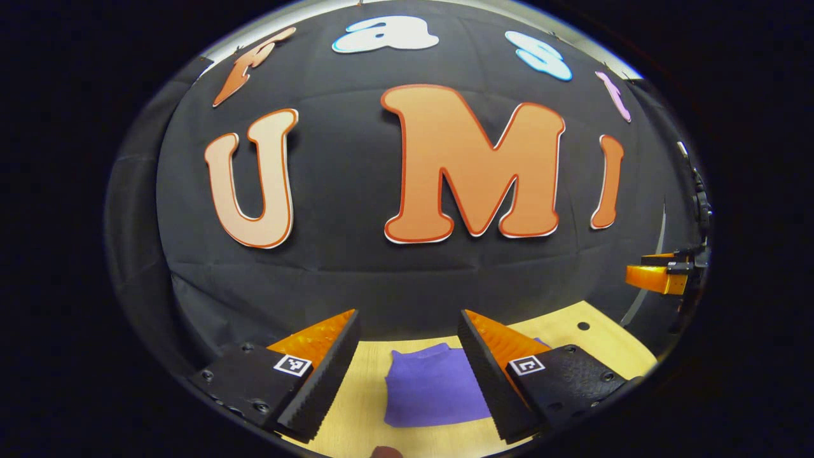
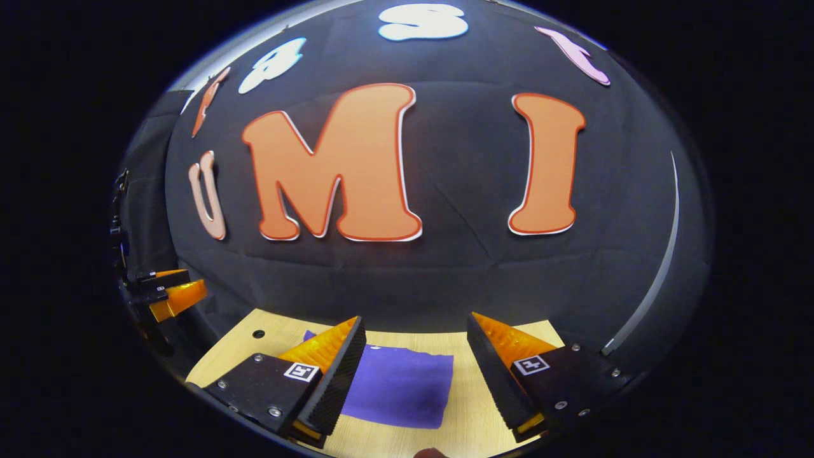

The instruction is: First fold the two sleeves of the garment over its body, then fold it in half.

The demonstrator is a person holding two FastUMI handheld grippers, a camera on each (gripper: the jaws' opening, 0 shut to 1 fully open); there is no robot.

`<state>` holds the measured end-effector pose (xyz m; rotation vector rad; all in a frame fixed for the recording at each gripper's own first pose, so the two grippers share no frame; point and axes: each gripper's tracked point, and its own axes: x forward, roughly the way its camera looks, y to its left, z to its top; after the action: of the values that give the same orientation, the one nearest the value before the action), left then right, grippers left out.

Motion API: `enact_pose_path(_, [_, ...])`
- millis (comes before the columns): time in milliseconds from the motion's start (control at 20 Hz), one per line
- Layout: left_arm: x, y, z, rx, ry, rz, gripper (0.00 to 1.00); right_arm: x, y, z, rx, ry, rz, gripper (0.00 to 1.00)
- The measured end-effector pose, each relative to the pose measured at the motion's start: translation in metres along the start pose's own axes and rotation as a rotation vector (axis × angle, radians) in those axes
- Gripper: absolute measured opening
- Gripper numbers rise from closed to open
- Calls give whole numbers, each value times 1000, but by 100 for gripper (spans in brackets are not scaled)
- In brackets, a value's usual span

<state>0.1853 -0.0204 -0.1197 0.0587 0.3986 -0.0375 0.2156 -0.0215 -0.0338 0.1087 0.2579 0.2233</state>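
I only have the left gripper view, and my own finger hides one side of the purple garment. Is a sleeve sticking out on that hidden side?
Observer: No. In the right gripper view the garment ends in a straight edge there, a compact rectangle with no sleeve out.
Operator: Is the right gripper holding any cloth?
Observer: No. The right gripper has its jaws wide apart and empty, raised above the table.
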Motion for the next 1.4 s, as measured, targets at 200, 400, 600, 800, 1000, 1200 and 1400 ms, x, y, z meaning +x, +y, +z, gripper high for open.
enact_pose_path(200, [-40,-7,9,-13,-59,4,96,-27,24,11,-25,-90,4,95])
enact_pose_path(400, [-68,-11,13,-70,-109,13,97,-52,45,10,-87,-160,9,95])
enact_pose_path(600, [-86,-15,5,-57,-150,34,97,-72,61,1,-113,-199,22,95])
enact_pose_path(800, [-104,-30,-12,-3,-180,39,97,-79,63,-12,-118,-197,32,95])
enact_pose_path(1000, [-111,-45,-23,55,-195,39,96,-79,57,-25,-93,-176,39,95])
enact_pose_path(1200, [-113,-50,-23,26,-204,56,96,-81,45,-26,-82,-190,36,95])
enact_pose_path(1400, [-113,-50,-29,18,-196,99,96,-80,40,-33,-93,-192,49,95])
